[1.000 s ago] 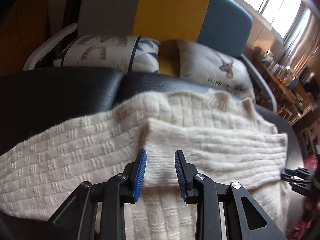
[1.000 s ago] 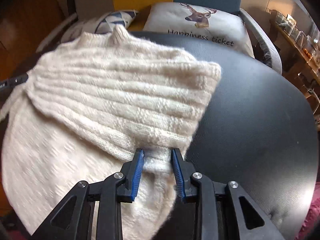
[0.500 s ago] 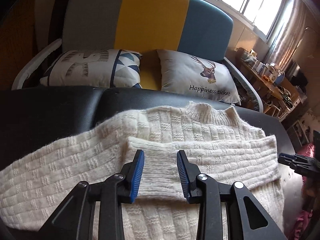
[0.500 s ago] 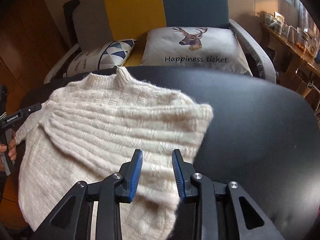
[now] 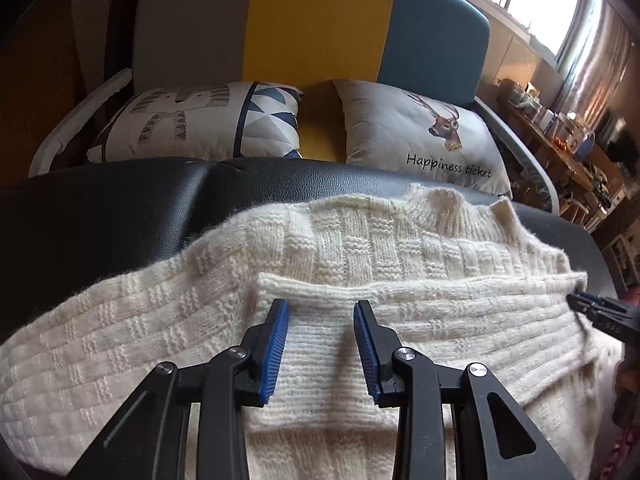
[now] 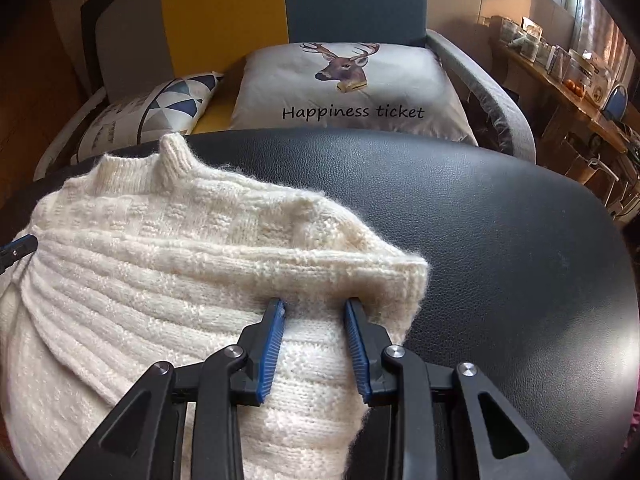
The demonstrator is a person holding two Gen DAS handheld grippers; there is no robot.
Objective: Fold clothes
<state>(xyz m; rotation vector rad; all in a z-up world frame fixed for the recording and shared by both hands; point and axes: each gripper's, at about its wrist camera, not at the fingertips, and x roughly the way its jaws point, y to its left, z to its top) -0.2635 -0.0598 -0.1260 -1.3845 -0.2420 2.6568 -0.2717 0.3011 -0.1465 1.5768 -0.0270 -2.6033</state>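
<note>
**Cream sweater spread on the black leather surface, both grippers parted over it**

Plainly, each wrist view fills in what the other misses. From the left wrist, the cream knitted sweater (image 5: pixel 360 248) runs all the way across the black leather surface (image 5: pixel 100 216), its ribbed collar toward the far edge and a folded-over sleeve (image 5: pixel 440 312) lying as a band across the chest. The left gripper (image 5: pixel 320 344) hangs just above that band with its blue ribbed pads spread apart and nothing between them but the knit below. At the right edge of this view the black tip of the right gripper (image 5: pixel 600 314) shows beside the sleeve's end.

From the right wrist, the sweater (image 6: pixel 160 280) covers only the left part of the surface, while the wide right side of the grained black leather (image 6: pixel 500 240) lies bare. The right gripper (image 6: pixel 314 340) is released too, its pads standing either side of the thick folded corner of the sleeve; whether they touch the wool cannot be told. The left gripper's tip (image 6: pixel 18 248) peeks in at the left margin.

The knit is fuzzy, basket-weave checked on the body and ribbed on the sleeve. Beyond the far edge sit a smooth deer cushion (image 6: pixel 352 84) printed "Happiness ticket" and a geometric triangle-pattern cushion (image 5: pixel 200 120), against a sofa (image 5: pixel 320 20) panelled grey, yellow and blue.
</note>
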